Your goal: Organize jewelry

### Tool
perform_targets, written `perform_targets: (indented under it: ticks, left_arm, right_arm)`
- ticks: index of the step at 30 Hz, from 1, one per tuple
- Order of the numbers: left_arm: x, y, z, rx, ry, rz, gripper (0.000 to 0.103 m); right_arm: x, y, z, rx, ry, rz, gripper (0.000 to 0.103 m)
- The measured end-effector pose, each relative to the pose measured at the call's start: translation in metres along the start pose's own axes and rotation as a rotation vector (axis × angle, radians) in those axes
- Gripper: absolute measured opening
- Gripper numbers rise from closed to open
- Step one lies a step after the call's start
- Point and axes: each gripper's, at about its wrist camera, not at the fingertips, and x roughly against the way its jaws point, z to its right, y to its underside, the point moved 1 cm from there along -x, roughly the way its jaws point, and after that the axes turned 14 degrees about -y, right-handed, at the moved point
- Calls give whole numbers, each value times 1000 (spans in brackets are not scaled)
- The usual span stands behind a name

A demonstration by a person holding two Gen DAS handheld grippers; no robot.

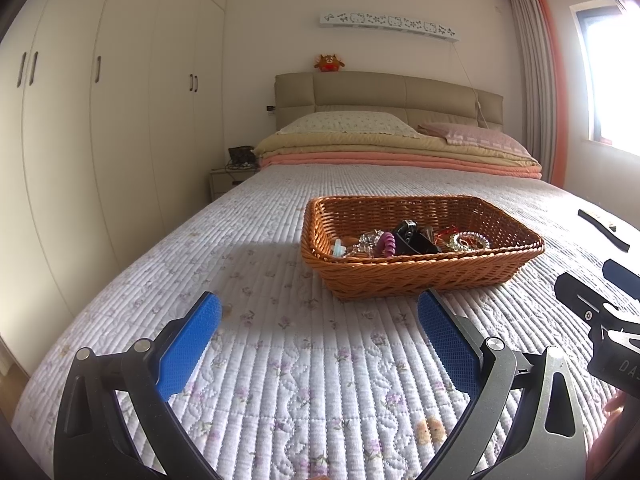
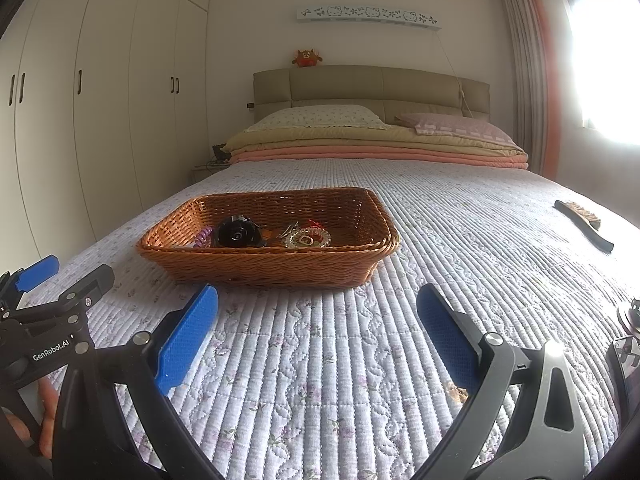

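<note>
Brown wicker basket (image 1: pixel 420 276) on quilt, tangled jewelry (image 1: pixel 404 240) heaped inside

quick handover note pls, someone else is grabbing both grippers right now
Left gripper: jaws wide open, holding nothing, over the quilt short of the basket.
Right gripper: same, open and holding nothing.
Wicker basket sits mid-bed. Inside: purple spiral hair tie, black round piece, clear beaded bracelet, other small items in a jumble.
A dark brush lies on the quilt to the right, apart from the basket.
Done: the jewelry in view is all in the basket.
Left: sorting the jumble, if that is wanted; nothing is gripped yet.
</note>
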Motion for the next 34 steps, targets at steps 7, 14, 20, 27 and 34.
perform_targets:
  ticks: [7, 14, 20, 27, 34]
  left_arm:
    - [-1, 0, -2, -2, -1, -1, 95]
    - [-1, 1, -1, -4, -3, -2, 95]
    - [0, 0, 1, -12, -9, 2, 95]
    - [2, -1, 0, -11, -11, 8, 95]
    - [-1, -2, -1, -3, -7, -10, 95]
  right_arm:
    - [-1, 0, 0, -2, -1, 1, 95]
    - [-1, 0, 0, -2, -1, 1, 95]
    - [-1, 0, -1, -2, -1, 1, 95]
    - [-2, 0, -2, 4, -2, 0, 95]
    - [-4, 0, -3, 4, 1, 0, 95]
